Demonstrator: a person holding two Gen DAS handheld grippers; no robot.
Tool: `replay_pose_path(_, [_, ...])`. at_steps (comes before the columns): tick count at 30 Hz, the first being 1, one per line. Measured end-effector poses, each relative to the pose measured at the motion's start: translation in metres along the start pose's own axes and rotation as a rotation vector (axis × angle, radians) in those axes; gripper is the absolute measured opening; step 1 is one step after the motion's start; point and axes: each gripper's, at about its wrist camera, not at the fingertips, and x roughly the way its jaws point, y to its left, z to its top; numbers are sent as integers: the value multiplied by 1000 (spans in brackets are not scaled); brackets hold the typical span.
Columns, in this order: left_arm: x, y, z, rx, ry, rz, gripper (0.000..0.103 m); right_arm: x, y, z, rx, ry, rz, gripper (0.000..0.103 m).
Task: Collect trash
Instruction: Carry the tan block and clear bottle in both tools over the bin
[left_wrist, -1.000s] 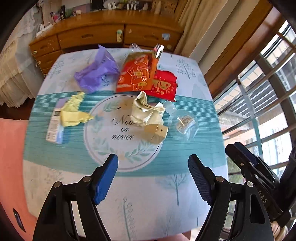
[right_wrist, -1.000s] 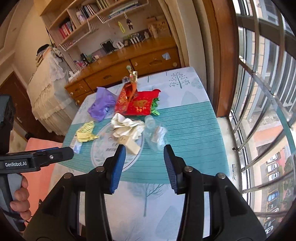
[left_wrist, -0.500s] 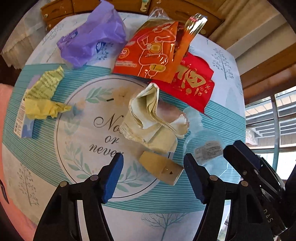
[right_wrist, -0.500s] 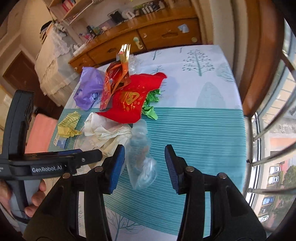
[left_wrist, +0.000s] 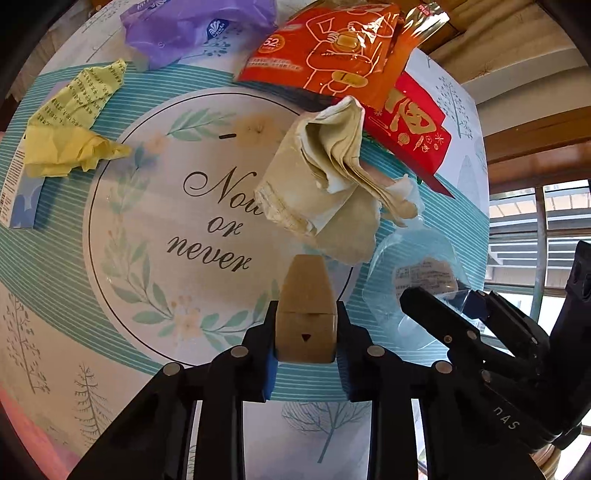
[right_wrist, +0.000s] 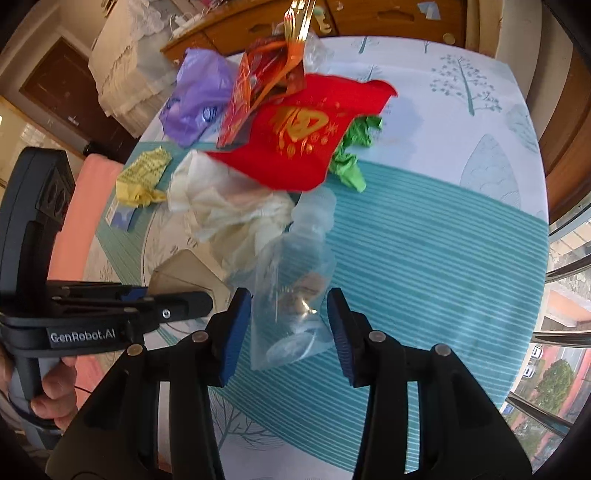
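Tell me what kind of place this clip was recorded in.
Most likely a room in a home: a table with a printed tablecloth strewn with wrappers, a wooden sideboard with drawers behind it, a lace-covered piece of furniture and a barred window at the side.

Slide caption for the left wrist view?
Left tool closing on a tan carton amid trash on the table.

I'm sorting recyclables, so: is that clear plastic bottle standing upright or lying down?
Lying down. The clear plastic bottle rests on its side on the tablecloth, between the right gripper's open fingers.
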Motion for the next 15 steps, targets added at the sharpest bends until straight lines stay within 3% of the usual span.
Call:
replay_pose_path(10, [-18,-9,-8,123,-109,91,25,-11,13,-27,52,-110,-22,34])
replay_pose_path(15, [-40,-3,-25,172,-147,79,25,-27,26,-51,71,-161,-29,34])
